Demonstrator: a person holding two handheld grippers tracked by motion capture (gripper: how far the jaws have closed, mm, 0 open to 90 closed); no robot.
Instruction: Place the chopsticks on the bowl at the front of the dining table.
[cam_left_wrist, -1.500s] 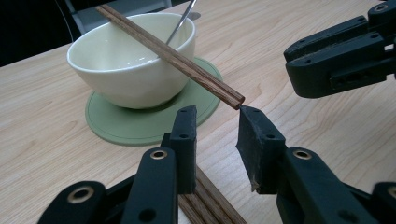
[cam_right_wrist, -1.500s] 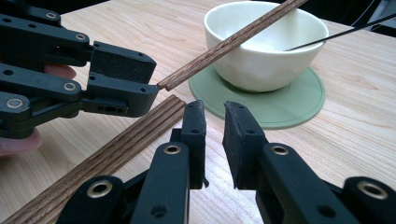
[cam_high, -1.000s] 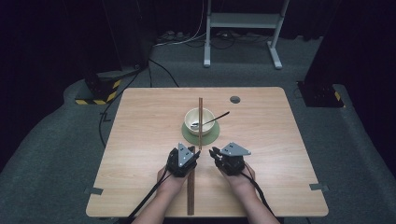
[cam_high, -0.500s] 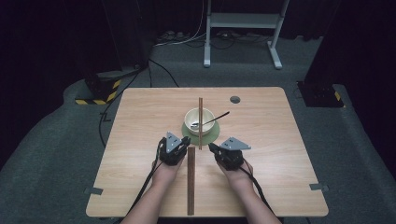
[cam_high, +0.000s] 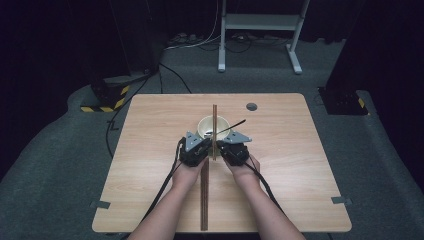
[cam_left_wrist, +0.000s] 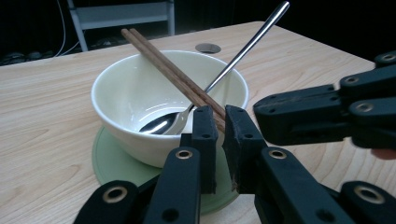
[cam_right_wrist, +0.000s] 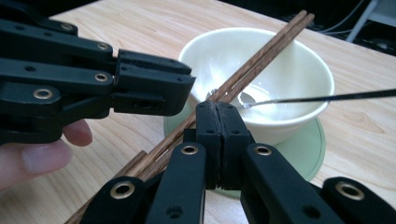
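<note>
— Where are the chopsticks (cam_high: 215, 120) right now?

— Down the middle of the counter (cam_high: 300, 165), running near to far. Their far part lies across the rim of the white bowl (cam_high: 201, 125), and the near part slopes down towards you. The bowl stands on a pale green coaster (cam_left_wrist: 109, 161) just far of your hands. A metal spoon (cam_high: 235, 124) sits in it, with its handle pointing off to the far right.

— And my left claw (cam_high: 205, 146)?

— It sits just left of the chopsticks, at the near side of the bowl. Its jaws are drawn almost together, with only a thin slit left and nothing in that slit. In the left gripper view the chopsticks pass just behind the tips. I cannot tell whether they touch.

— The right claw (cam_high: 223, 145)?

— It mirrors the left one, just right of the chopsticks, and the two claws nearly meet tip to tip over them. Its jaws are pressed flat against each other and hold nothing. In the right gripper view the chopsticks run close past the tips rather than between them.

— So neither claw has hold of them?

— Not that I can see. Both are closed on nothing, one on each side of the sticks.
</note>
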